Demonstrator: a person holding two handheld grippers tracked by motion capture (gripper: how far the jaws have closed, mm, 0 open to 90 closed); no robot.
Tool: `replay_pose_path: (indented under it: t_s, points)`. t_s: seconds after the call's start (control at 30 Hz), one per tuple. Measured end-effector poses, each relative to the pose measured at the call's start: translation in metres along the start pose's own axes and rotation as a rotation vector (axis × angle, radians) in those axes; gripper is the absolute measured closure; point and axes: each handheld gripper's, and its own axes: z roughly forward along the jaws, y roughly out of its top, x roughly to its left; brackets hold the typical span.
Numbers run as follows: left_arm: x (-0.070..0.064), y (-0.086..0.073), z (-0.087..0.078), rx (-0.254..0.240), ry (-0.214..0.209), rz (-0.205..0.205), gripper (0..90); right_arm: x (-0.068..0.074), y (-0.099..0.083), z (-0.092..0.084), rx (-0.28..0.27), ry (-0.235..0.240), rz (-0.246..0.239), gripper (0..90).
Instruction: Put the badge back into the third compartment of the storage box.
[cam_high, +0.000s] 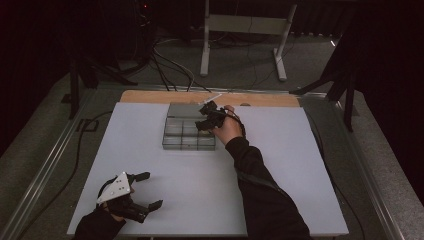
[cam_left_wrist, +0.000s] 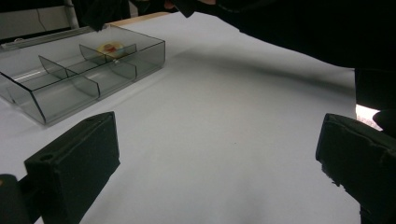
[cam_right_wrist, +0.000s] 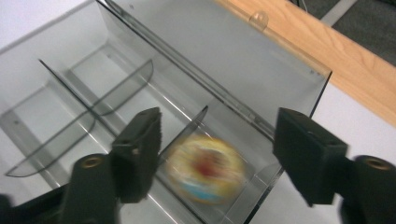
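1. Right gripper (cam_high: 209, 116): it is held over the far right corner of the clear box (cam_high: 189, 132). In the right gripper view its jaws stand wide apart with nothing between the pads, so the right gripper (cam_right_wrist: 217, 154) is open and empty.

2. Round object (cam_right_wrist: 205, 169): seen between and below the right jaws, it lies in the box's corner compartment. It is yellowish with a red centre and a blue patch at the lower edge. It is blurred, so its exact type cannot be told. The left gripper view shows the same round object (cam_left_wrist: 110, 48) in the compartment at the box's far side.

3. Left gripper (cam_high: 146, 190): it is at the near left corner of the table (cam_high: 280, 200), well apart from the box. Its jaws are spread wide and grip nothing. In its own view the left gripper (cam_left_wrist: 217, 149) faces bare white surface.

4. Clear box: smoky transparent plastic, split by thin dividers into several compartments. Its open lid (cam_right_wrist: 243, 51) lies back towards the far edge. The clear box (cam_left_wrist: 84, 74) sits on the white surface, towards the far side of the table.

5. Person's right hand (cam_high: 227, 129) and dark sleeve (cam_high: 260, 190): these reach forward across the table to the box.

6. Table: a white top with a wooden strip (cam_high: 165, 96) along its far edge.

7. Surroundings: grey floor beyond, with cables (cam_high: 170, 70) and a light metal frame (cam_high: 245, 35).
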Motion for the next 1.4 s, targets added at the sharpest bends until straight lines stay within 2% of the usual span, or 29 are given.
replay_pose_path:
  t_s: [0.1,0.17,0.2,0.27,0.43,0.5,0.63,0.8,0.93,1.13,1.4]
  points:
    - [0.000,0.001,0.000,-0.006,-0.002,-0.001,0.0,0.002,0.001,-0.006,-0.020,0.008,-0.011,16.4]
    - [0.000,0.000,0.000,-0.003,-0.002,-0.001,0.0,0.001,0.002,-0.012,-0.035,0.013,0.010,13.9]
    - [0.000,0.000,0.000,-0.001,-0.001,0.000,0.0,0.001,0.002,-0.015,-0.037,0.023,0.026,11.0]
    - [0.000,0.000,0.000,-0.004,-0.002,-0.001,0.0,0.000,0.001,-0.020,-0.034,0.060,0.021,0.2]
    - [0.000,0.000,0.000,0.001,-0.001,0.002,0.0,-0.002,-0.005,-0.034,-0.026,0.121,0.036,0.0]
    - [0.000,0.001,0.000,-0.005,-0.002,-0.003,0.0,-0.001,-0.008,-0.039,-0.021,0.145,0.022,0.0]
    - [0.000,0.001,0.001,0.001,0.001,0.004,0.0,0.001,-0.017,-0.051,-0.062,0.188,0.003,0.0]
    - [0.000,0.000,0.002,0.009,0.003,0.001,0.0,0.001,-0.027,-0.068,-0.074,0.200,-0.020,0.0]
    - [0.000,0.000,0.002,0.006,0.005,0.000,0.0,-0.001,-0.035,-0.082,-0.087,0.215,-0.016,0.0]
    - [-0.001,0.000,0.002,0.009,0.004,0.000,0.0,-0.002,-0.057,-0.102,-0.103,0.241,-0.042,0.0]
    - [-0.001,0.001,0.003,0.014,0.002,0.006,0.0,-0.007,-0.095,-0.115,-0.095,0.265,-0.009,0.0]
